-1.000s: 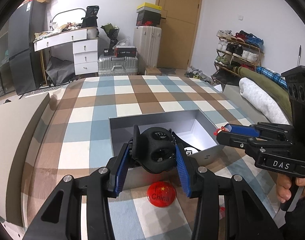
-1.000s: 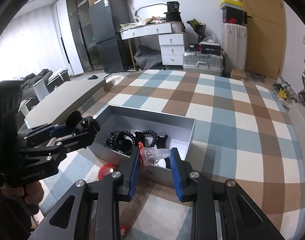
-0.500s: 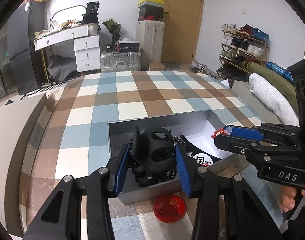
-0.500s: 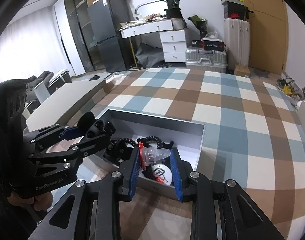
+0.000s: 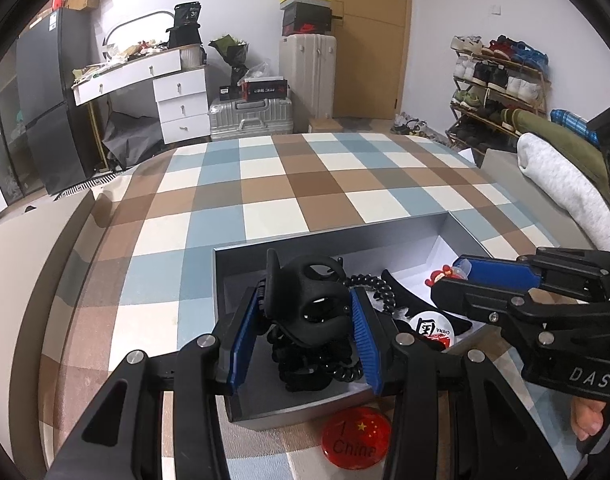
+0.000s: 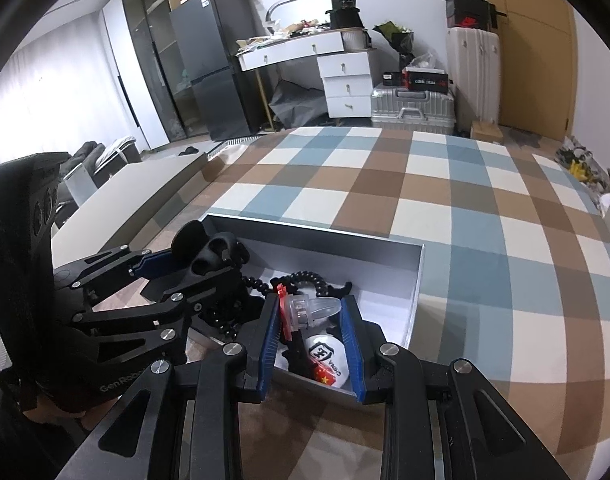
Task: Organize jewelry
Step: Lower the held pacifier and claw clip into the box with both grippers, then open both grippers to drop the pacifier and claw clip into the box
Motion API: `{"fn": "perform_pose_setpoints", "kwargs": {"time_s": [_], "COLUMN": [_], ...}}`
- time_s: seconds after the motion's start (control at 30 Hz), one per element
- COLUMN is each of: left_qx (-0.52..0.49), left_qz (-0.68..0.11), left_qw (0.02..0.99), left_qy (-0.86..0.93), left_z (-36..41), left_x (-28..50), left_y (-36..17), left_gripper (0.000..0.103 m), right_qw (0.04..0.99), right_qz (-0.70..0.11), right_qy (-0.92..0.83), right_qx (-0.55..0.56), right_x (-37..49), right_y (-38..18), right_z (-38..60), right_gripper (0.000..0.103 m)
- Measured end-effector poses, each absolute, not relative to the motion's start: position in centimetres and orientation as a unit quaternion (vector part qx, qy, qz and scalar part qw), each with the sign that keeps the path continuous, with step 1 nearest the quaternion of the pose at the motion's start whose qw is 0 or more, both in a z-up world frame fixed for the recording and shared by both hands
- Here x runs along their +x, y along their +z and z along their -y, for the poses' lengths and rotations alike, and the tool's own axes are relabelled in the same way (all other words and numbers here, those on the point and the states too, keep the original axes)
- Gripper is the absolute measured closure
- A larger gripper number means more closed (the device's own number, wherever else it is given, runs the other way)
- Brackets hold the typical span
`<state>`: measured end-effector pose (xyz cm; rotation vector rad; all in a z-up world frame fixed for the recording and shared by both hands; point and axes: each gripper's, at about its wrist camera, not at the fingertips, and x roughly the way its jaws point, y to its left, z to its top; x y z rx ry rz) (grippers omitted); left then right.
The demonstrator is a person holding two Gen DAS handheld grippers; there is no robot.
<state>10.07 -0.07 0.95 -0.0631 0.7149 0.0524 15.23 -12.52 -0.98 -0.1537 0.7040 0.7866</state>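
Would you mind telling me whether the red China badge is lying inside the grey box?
No, the red China badge lies on the checked cloth, just outside the near wall of the grey box.

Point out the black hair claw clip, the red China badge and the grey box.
Black hair claw clip (image 5: pixel 311 306), left wrist view, on its looped body between the blue pads.
Red China badge (image 5: pixel 356 438), left wrist view, on its domed face.
Grey box (image 6: pixel 419 280), right wrist view, on its right wall.

A checkered bedspread (image 5: pixel 289 184) carries an open grey box (image 5: pixel 337 240) and a red badge (image 5: pixel 356 438) beside it.
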Motion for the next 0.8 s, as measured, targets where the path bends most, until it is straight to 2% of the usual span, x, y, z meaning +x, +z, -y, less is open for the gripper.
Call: {"fn": "perform_pose_setpoints", "kwargs": {"time_s": [0.43, 0.5, 0.53, 0.57, 0.6, 0.7, 0.73, 0.8], "left_qx": [-0.047, -0.050, -0.051, -0.052, -0.053, -0.065, -0.066, -0.068], "left_qz": [-0.354, -0.354, -0.353, -0.350, -0.348, -0.339, -0.338, -0.333], "left_qw": [0.934, 0.934, 0.934, 0.935, 0.936, 0.938, 0.939, 0.940], "left_qy": [0.021, 0.019, 0.016, 0.015, 0.015, 0.003, 0.000, -0.003], "left_z": [0.0, 0.0, 0.0, 0.0, 0.1, 0.0, 0.0, 0.1], "left_x": [10.1, 9.7, 9.4, 9.2, 9.0, 7.9, 7.8, 7.0], "left_y": [1.2, 1.4, 1.6, 1.7, 1.8, 2.6, 2.7, 3.0], "left_gripper": [0.064, 0.063, 0.062, 0.055, 0.043, 0.037, 0.035, 0.023], "right_qw": [0.861, 0.866, 0.867, 0.869, 0.871, 0.879, 0.880, 0.881], "right_qz": [-0.327, -0.320, -0.317, -0.314, -0.311, -0.298, -0.296, -0.294], "right_qy": [0.383, 0.378, 0.378, 0.377, 0.376, 0.366, 0.365, 0.364], "right_qx": [-0.070, -0.069, -0.068, -0.067, -0.067, -0.068, -0.068, -0.063], "right_x": [14.4, 14.1, 13.9, 13.7, 13.4, 12.7, 12.5, 12.2], "right_y": [-0.6, -0.3, -0.2, -0.1, 0.1, 0.6, 0.8, 1.1], "right_z": [12.7, 13.1, 13.2, 13.4, 13.6, 14.3, 14.5, 15.1], "right_gripper": [0.071, 0.061, 0.059, 0.054, 0.046, 0.030, 0.028, 0.017]}}
